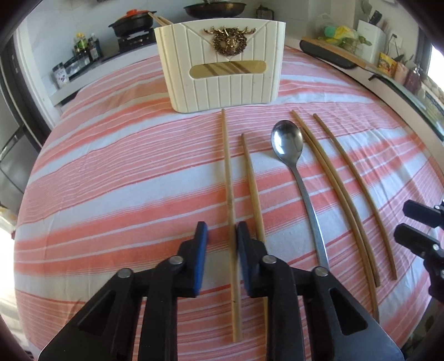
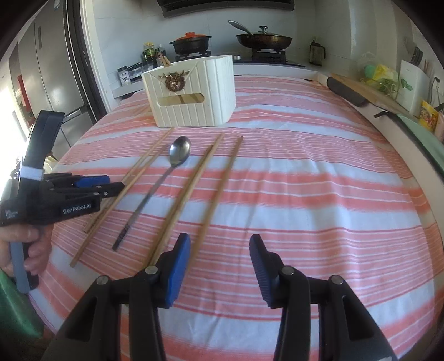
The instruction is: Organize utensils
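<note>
Several wooden chopsticks and a steel spoon [image 1: 287,141] lie side by side on the striped cloth in front of a cream utensil holder [image 1: 219,83] with a gold deer emblem. My left gripper [image 1: 222,236] straddles the leftmost chopstick [image 1: 229,180]. That stick lies against the right pad, and a gap shows at the left pad, so the jaws stand open. My right gripper [image 2: 220,250] is open and empty above the cloth, just right of the rightmost chopstick [image 2: 222,183]. The right wrist view also shows the spoon [image 2: 180,151], the holder [image 2: 194,111] and the left gripper [image 2: 116,187].
A pair of chopsticks [image 1: 159,19] sticks out of the holder's back left corner. Behind the table a counter carries pots on a stove [image 2: 191,44], bottles [image 2: 149,54] and a cutting board [image 2: 360,89]. A fridge [image 2: 55,77] stands at the left. The cloth [image 2: 319,194] to the right is bare.
</note>
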{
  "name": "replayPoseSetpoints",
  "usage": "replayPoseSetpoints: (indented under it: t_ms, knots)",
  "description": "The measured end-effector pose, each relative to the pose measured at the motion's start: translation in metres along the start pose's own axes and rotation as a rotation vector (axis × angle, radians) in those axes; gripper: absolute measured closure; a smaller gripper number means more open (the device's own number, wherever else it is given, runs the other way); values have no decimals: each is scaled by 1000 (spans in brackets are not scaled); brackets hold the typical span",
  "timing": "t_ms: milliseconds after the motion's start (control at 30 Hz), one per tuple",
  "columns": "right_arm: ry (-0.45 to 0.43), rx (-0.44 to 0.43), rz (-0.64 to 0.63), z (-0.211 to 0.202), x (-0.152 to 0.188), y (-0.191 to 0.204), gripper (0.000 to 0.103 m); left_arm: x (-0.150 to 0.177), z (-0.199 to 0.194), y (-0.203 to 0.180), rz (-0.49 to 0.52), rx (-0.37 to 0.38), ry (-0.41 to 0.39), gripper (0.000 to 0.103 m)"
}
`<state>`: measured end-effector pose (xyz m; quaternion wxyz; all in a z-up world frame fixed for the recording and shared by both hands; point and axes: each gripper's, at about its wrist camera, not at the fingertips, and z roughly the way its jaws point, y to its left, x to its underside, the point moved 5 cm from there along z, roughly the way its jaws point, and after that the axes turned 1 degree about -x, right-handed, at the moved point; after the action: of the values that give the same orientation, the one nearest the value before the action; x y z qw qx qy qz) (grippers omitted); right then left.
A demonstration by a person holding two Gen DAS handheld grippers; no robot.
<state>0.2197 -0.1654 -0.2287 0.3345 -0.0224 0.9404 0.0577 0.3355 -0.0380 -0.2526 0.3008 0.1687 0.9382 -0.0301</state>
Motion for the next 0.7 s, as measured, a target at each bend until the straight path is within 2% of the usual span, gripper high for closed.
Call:
replayPoseSetpoints:
  t_ms: [33,133,167,300,467,600,667,700]
  knots:
    - [17,1,-8,6,-1,3,66,0,0,0,-10,-6,0,96]
    - [68,27,-54,24,3,12,90,5,-4,4,-68,-11,3,99]
    - [51,49,-74,23,3,13,93,7,-6,8,-94,-19,4,99]
    - [42,103,-87,17,8,6,95,23,-16,24,-207,-59,13,99]
    - [43,179,-54,0,20,-30,97,56,-37,47,-340,-88,12,99]
    - [51,223,-45,-18,33,-52,97,79,-51,51,-371,-79,1,98]
    - [39,203,-24,-26,38,-58,96,84,-56,52,-367,-80,-9,95]
    - [30,184,-11,-29,39,-59,96,86,-57,53,-361,-77,-11,84]
